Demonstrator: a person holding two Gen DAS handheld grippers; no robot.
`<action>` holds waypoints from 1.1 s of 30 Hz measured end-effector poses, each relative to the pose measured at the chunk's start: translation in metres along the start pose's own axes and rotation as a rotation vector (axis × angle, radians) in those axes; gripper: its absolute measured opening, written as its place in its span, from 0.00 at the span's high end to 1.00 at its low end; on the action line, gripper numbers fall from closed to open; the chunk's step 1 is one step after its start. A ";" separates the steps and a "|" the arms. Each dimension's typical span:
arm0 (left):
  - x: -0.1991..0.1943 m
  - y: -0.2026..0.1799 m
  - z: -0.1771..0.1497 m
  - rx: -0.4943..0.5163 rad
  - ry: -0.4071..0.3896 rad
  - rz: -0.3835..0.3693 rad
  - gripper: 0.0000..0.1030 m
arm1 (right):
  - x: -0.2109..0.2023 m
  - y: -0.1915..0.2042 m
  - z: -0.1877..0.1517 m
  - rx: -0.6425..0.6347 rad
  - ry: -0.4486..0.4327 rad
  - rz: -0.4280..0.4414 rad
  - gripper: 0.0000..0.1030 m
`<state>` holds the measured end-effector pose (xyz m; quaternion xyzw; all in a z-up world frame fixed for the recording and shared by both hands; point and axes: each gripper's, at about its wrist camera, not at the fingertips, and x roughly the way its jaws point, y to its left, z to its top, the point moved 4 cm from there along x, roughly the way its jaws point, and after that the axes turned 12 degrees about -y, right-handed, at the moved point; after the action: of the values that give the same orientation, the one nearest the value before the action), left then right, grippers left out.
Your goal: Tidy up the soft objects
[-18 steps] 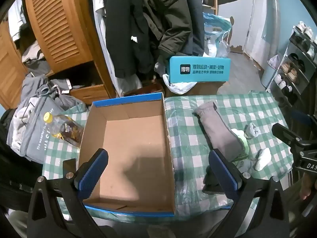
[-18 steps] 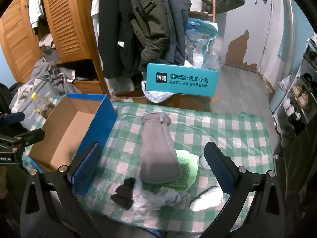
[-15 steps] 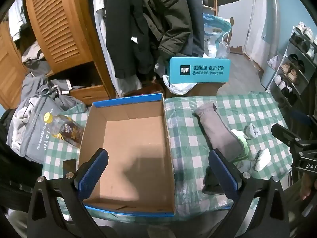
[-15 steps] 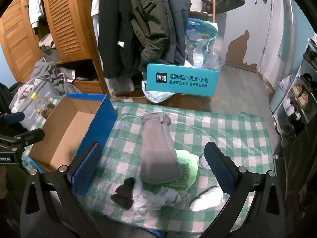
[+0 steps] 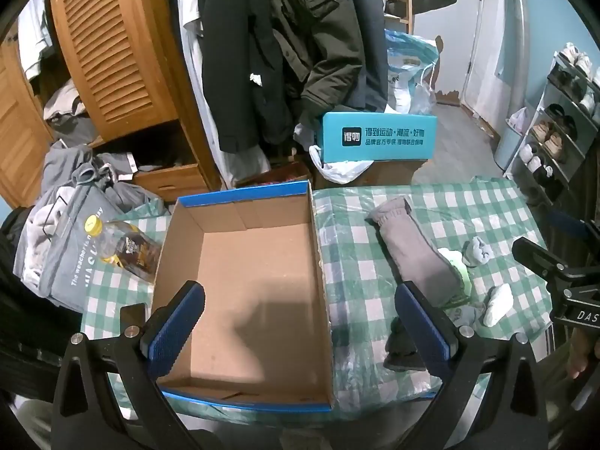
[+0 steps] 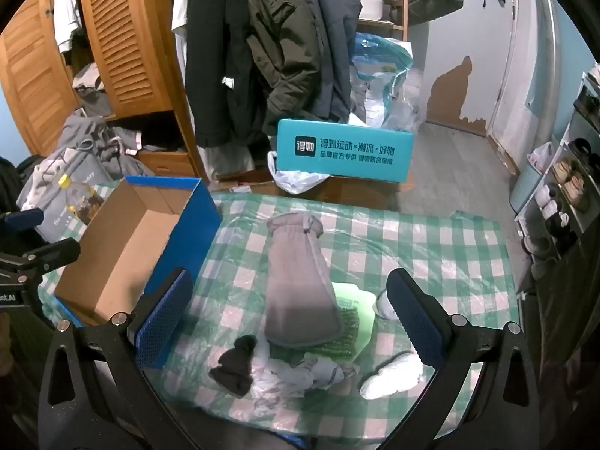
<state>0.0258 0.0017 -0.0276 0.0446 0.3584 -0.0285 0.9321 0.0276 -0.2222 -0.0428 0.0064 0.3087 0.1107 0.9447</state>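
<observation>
With both my left claw (image 5: 298, 322) and right claw (image 6: 287, 318) wide and empty, I should drop the right one over the grey cloth (image 6: 300, 285), lying right of the empty box (image 6: 123, 247), pinching its middle.

Nothing has visibly changed: both views match the earlier ones, with no shift seen in the cardboard box (image 5: 258, 288), the grey garment (image 6: 300, 281) or the socks

green cloth (image 6: 356, 322) half under grey glove (image 6: 300, 281)
</observation>
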 end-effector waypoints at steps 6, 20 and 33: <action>-0.001 -0.001 0.001 0.005 0.002 -0.002 0.01 | 0.001 0.000 -0.001 0.000 0.002 -0.002 0.01; -0.003 -0.003 -0.001 0.010 -0.003 -0.004 0.01 | 0.001 -0.001 -0.002 0.002 0.005 -0.002 0.01; -0.003 -0.003 -0.001 0.010 -0.003 -0.001 0.01 | 0.001 -0.001 -0.002 0.000 0.006 -0.002 0.01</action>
<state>0.0226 -0.0013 -0.0269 0.0488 0.3569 -0.0307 0.9324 0.0271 -0.2233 -0.0453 0.0056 0.3113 0.1098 0.9439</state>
